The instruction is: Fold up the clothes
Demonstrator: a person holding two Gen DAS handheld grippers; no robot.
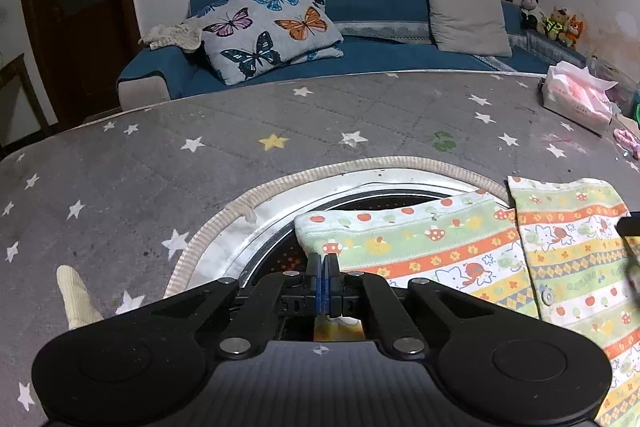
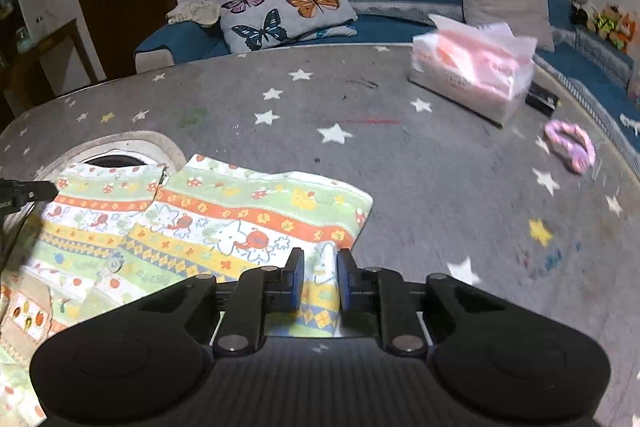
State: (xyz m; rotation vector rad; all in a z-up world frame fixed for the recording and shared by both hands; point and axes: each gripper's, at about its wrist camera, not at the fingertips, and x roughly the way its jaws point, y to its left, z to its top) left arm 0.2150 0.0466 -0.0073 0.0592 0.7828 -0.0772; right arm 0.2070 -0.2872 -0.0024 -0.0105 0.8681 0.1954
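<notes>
A small child's shirt (image 1: pixel 460 247) (image 2: pixel 224 219) with green, orange and yellow printed bands lies flat on the grey star-print cover (image 1: pixel 200 163), partly over a round metal-rimmed opening (image 1: pixel 256 223). My left gripper (image 1: pixel 324 267) is shut at the left sleeve's near edge, and cloth shows behind its pads. My right gripper (image 2: pixel 321 277) is open at the right sleeve's near edge. A raised peak of fabric stands between its fingers. The left gripper's tip (image 2: pixel 24 193) shows at the left edge of the right wrist view.
A pink tissue pack (image 2: pixel 476 75) with a black object (image 2: pixel 542 99) beside it sits at the far right, near a pink scrunchie (image 2: pixel 570 145). A cream sock (image 1: pixel 76 299) lies at the left. A blue sofa (image 1: pixel 380 7) with a butterfly pillow (image 1: pixel 268 27) stands beyond the far edge.
</notes>
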